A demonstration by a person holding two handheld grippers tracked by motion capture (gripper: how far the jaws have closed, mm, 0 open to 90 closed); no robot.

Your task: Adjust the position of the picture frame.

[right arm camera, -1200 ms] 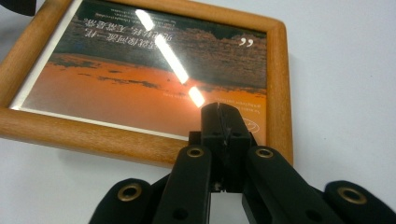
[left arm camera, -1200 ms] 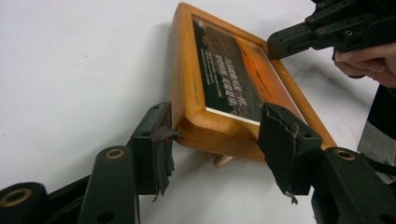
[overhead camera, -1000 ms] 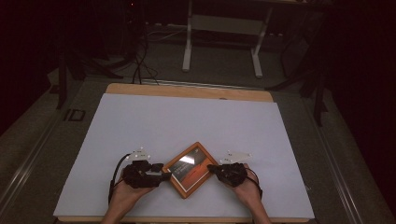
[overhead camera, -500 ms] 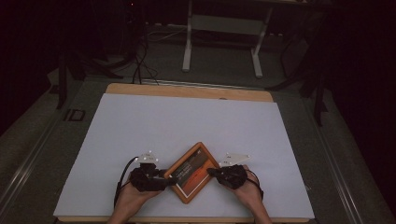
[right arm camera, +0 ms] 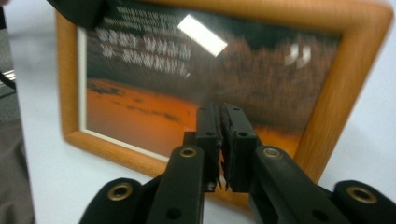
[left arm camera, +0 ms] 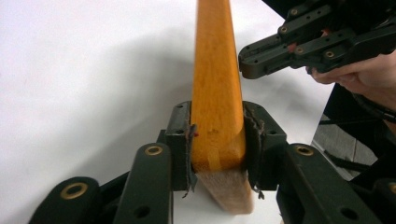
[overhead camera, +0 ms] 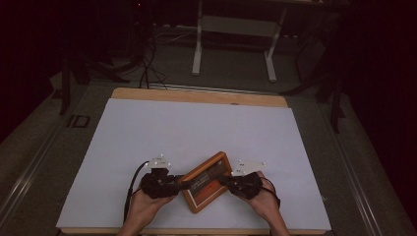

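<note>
From the high view, a wooden picture frame is lying slanted on the white table, close to the near edge, between the person's two hands. The left gripper is meeting the frame's lower left end, and the right gripper is reaching in at its right side, over the glass.

In the left gripper view, the two black jaws are pressing on the frame's orange wooden edge from both sides, the rubber pads squeezed flat against the wood. These jaws have just been closing, and the frame is sitting firmly between them, its edge running up and away toward the top of the picture. The right gripper is showing farther off at the upper right, held in a hand.

In the right gripper view, the jaws are standing nearly together, a thin gap between the pads, with nothing caught in it. They have just been opening slightly. Behind them the picture frame is spreading wide, with an orange and dark print and white lettering under the shiny glass.
</note>
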